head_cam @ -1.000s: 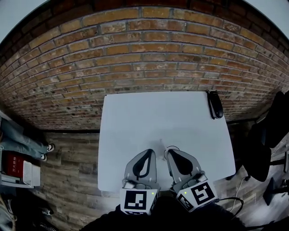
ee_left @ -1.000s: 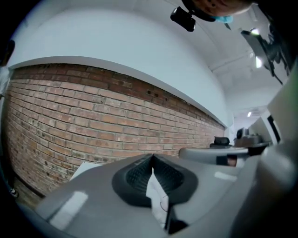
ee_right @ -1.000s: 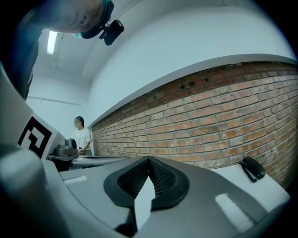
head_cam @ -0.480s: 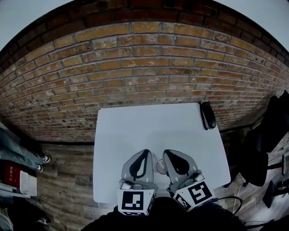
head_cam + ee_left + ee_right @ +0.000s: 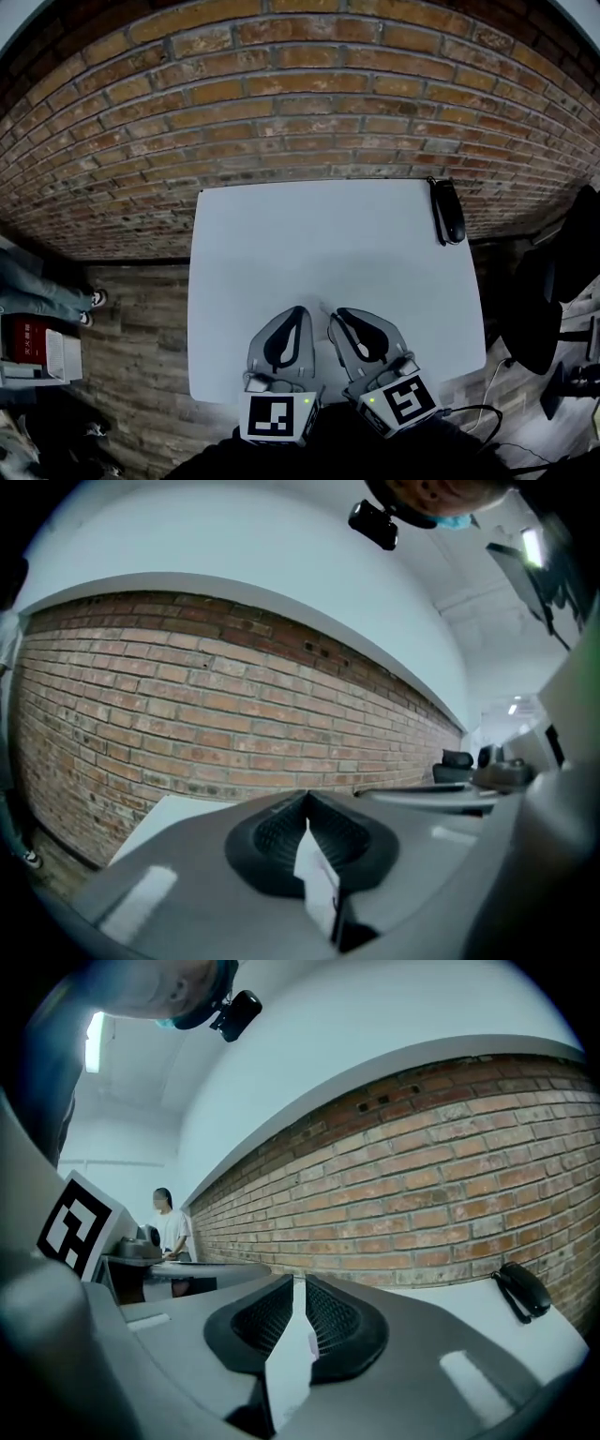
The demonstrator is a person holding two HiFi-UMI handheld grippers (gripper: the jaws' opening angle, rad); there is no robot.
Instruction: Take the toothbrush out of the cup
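In the head view both grippers hang side by side over the near edge of the white table (image 5: pixel 328 234). My left gripper (image 5: pixel 299 311) has its pads together with nothing between them; the left gripper view shows its tips (image 5: pixel 306 801) meeting. My right gripper (image 5: pixel 335 316) is opening: in the right gripper view a narrow slit stands between the pads (image 5: pixel 298 1290), and only white table shows through it. A faint pale sliver (image 5: pixel 323 307) lies just off the right tips; I cannot tell what it is. Neither cup nor toothbrush is plainly visible.
A black oblong object (image 5: pixel 448 212) lies at the table's far right corner, also in the right gripper view (image 5: pixel 521 1290). A brick wall (image 5: pixel 300 103) runs behind the table. A dark chair (image 5: pixel 553 291) stands right; a person's legs (image 5: pixel 42 295) and a red box (image 5: pixel 26 339) are left.
Both grippers have sunk a little. The small round rim seen by the right gripper's tip, then between the two grippers, no longer shows.
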